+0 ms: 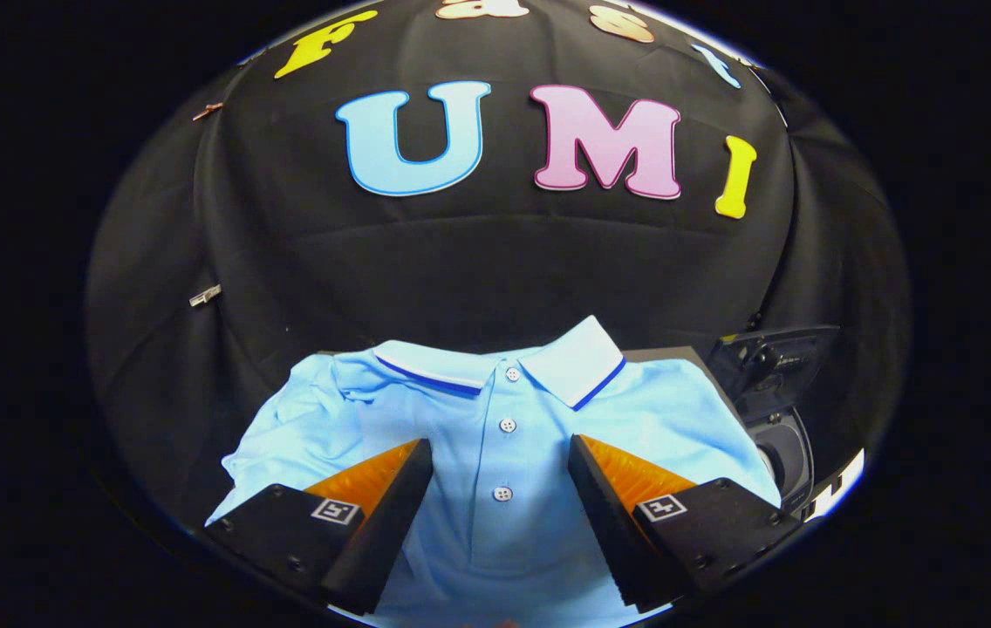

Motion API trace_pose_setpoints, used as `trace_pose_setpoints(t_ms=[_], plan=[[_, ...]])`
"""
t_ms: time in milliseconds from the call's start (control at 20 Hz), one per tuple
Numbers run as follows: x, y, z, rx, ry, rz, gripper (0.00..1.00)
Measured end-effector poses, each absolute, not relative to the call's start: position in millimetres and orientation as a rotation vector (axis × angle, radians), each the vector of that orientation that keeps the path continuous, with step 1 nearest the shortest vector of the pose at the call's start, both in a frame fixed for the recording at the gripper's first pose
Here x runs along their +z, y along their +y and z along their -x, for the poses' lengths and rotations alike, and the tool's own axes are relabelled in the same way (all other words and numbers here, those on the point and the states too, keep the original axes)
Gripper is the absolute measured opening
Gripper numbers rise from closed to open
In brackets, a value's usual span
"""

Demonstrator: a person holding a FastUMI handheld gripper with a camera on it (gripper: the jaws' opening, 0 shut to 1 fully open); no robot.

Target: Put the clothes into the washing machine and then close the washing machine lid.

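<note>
A light blue polo shirt (504, 436) with a white collar lies spread flat on the dark table, its button placket running straight between my fingers. My gripper (500, 453) hovers over the shirt's chest with its jaws wide apart and nothing pressed between them. To the right, just past the shirt's sleeve, stands a small dark washing machine (779, 392) with its lid (775, 349) raised and the round drum opening (788, 458) showing below it.
Black cloth hangs behind the table as the booth wall. The table's dark top (666, 353) shows in a narrow strip behind the shirt's right shoulder. Two small clips (205, 295) pin the cloth at the left.
</note>
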State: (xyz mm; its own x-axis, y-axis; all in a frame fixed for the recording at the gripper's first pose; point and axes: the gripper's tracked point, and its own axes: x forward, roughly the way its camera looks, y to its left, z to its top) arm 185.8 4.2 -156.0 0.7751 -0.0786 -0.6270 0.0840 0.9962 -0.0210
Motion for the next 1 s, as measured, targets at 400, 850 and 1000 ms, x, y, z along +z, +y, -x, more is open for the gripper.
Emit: trace_pose_setpoints(t_ms=[400, 850, 1000], plan=[[-163, 1, -184, -0.118, 0.872, 0.021, 0.98], [-166, -2, -187, -0.154, 0.962, -0.018, 0.53], [-166, -3, -188, -0.163, 0.997, -0.03, 0.53]])
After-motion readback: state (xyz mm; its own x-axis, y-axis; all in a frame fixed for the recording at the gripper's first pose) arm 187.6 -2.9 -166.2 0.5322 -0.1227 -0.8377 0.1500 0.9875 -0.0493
